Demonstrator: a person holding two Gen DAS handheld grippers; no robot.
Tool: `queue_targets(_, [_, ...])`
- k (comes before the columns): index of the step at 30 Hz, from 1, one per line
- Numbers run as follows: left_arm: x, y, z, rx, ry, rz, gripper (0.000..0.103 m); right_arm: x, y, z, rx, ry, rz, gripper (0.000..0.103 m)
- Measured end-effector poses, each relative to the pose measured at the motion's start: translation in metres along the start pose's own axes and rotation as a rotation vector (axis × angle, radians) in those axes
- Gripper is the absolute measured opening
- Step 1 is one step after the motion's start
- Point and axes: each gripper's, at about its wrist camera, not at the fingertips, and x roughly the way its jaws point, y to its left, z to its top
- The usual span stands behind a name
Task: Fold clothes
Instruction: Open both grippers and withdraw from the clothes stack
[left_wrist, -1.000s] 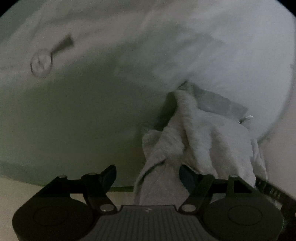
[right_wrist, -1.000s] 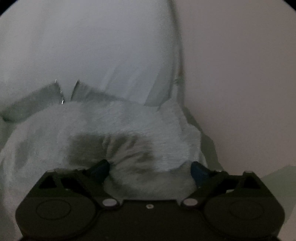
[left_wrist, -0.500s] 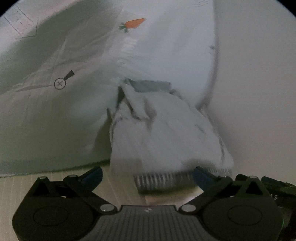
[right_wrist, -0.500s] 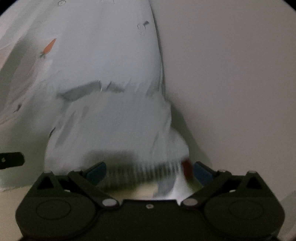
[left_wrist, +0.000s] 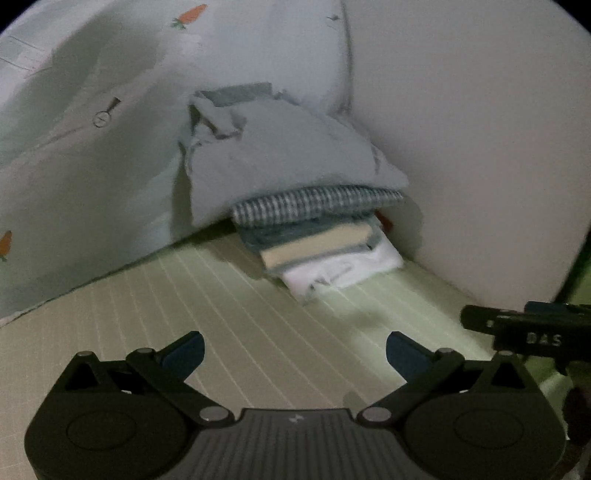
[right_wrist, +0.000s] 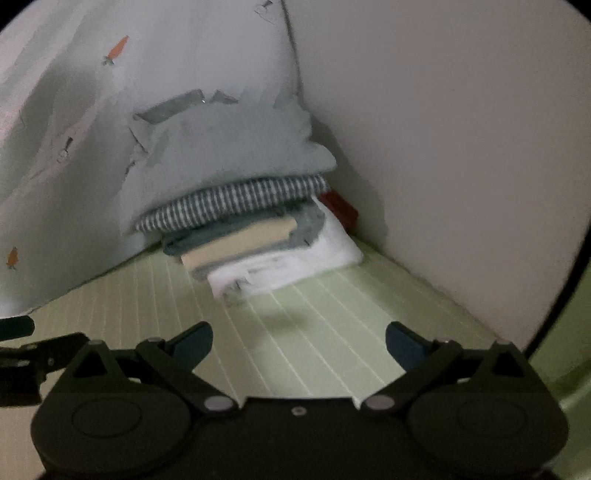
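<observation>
A stack of folded clothes (left_wrist: 317, 236) (right_wrist: 258, 240) sits on the pale green striped mat, in the corner by the wall. A light grey garment (left_wrist: 288, 155) (right_wrist: 229, 155) lies on top, over a striped piece (left_wrist: 314, 206), a beige one and a white one (left_wrist: 343, 269) at the bottom. My left gripper (left_wrist: 293, 350) is open and empty, well back from the stack. My right gripper (right_wrist: 299, 343) is open and empty too, also short of the stack. The right gripper's side (left_wrist: 528, 328) shows at the right edge of the left wrist view.
A pale quilt with carrot prints (left_wrist: 92, 147) (right_wrist: 55, 166) rises left of the stack. A plain wall (left_wrist: 480, 129) (right_wrist: 461, 129) closes the right side. The green mat (left_wrist: 221, 314) (right_wrist: 314, 314) stretches between grippers and stack. Something red (right_wrist: 338, 208) peeks out behind the stack.
Both grippers let go of the grey garment, left it on top of the stack and drew back. The mat and the stack's lower layers have come into view.
</observation>
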Motion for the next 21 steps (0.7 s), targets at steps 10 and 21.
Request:
queue_targets(10, [-0.013, -0.001, -0.006, 0.015, -0.017, -0.018, 0.103, -0.012, 0.001, -0.009, 0.01, -0.004, -0.011, 0.102])
queue_targets(21, [-0.012, 0.0, -0.005, 0.011, -0.015, -0.043, 0.103, -0.018, 0.007, -0.011, -0.002, -0.007, -0.023, 0.102])
